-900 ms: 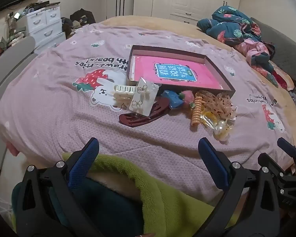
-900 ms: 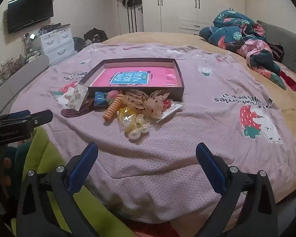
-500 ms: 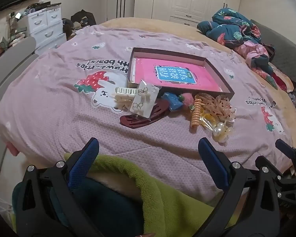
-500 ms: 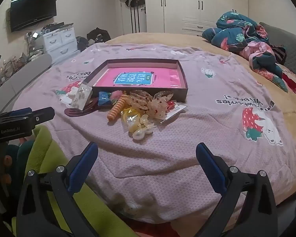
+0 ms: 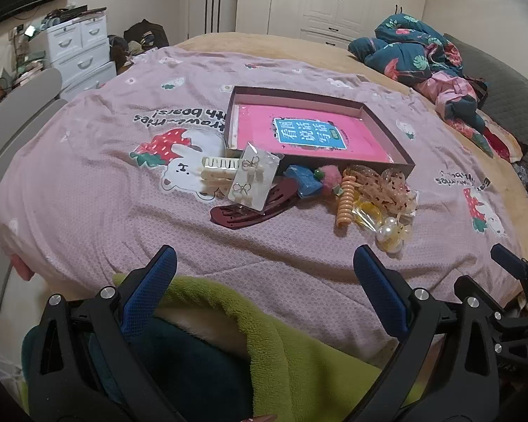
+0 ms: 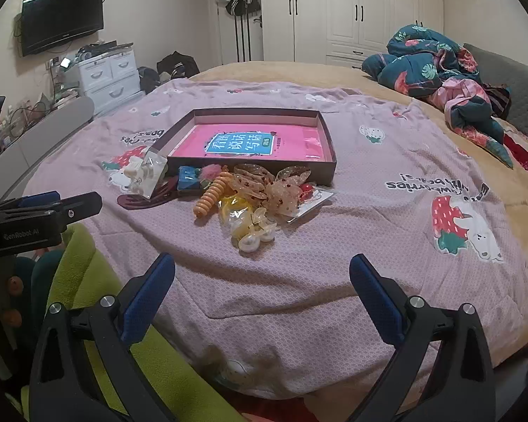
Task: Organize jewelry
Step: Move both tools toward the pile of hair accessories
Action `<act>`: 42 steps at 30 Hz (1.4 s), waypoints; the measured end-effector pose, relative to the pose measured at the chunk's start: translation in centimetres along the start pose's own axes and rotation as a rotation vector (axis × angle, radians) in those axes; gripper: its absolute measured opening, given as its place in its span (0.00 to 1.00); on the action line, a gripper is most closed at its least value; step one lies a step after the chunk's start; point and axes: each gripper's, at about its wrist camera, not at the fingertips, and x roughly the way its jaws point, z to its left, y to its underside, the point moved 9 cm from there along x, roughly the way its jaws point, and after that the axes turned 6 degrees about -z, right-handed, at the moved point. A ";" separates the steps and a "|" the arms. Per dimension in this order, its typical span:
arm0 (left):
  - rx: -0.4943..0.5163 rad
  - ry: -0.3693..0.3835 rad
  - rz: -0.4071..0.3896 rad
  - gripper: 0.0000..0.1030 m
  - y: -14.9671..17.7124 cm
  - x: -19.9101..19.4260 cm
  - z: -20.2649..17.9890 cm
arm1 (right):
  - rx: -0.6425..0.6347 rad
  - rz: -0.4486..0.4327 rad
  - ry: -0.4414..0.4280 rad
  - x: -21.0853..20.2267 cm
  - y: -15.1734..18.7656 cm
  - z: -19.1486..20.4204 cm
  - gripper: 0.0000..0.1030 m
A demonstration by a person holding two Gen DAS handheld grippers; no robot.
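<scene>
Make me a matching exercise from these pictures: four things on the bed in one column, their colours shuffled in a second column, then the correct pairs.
Things
1. spiral hair tie
2. large hair clip
3. book in the box
4. comb clip

Colours
A. cream
B. pink with a blue title panel
C. orange
D. dark maroon

Pairs: 1-C, 2-D, 3-B, 4-A
</scene>
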 end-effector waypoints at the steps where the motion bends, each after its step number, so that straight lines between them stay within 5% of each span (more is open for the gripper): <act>1: 0.001 0.000 0.000 0.91 0.0 0.0 0.0 | -0.001 0.000 -0.001 0.0 0.0 0.0 0.96; 42: -0.004 0.013 -0.011 0.91 -0.3 -0.2 0.1 | -0.006 0.002 -0.007 0.0 -0.1 0.3 0.96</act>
